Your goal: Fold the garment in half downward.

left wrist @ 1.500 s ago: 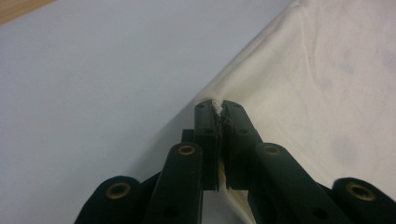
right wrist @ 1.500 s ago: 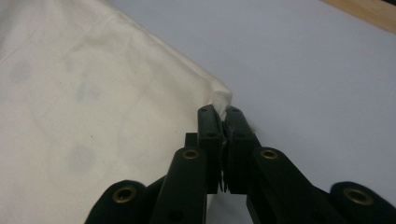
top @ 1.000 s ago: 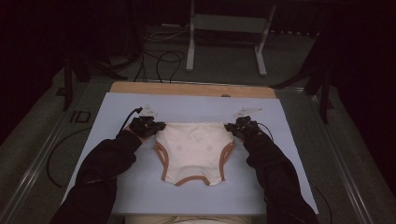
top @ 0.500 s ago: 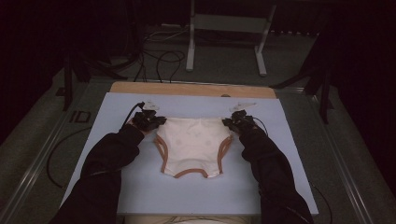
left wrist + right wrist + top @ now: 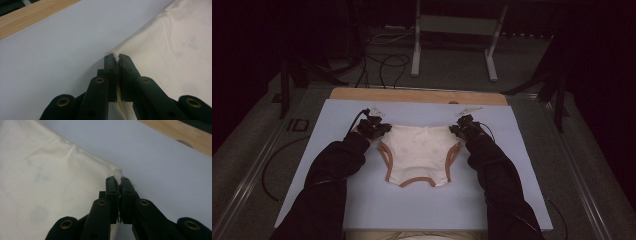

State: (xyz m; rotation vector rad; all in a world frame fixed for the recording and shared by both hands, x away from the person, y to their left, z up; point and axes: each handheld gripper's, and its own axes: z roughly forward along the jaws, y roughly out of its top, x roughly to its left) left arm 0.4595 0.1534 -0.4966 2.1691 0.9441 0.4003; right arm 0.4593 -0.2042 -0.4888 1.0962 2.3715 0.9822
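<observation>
Cream underpants (image 5: 419, 152) with brown-trimmed leg openings lie spread flat on the pale blue mat (image 5: 337, 200) covering the table, waistband toward the far edge. Left gripper (image 5: 373, 128) pinches the waistband's left corner, jaws closed tight on a fold of the fabric (image 5: 160, 47). Right gripper (image 5: 465, 127) likewise clamps the right corner, a tuft of cloth (image 5: 117, 173) protruding above its closed jaws. A wooden strip (image 5: 412, 95) borders the mat's far side.
</observation>
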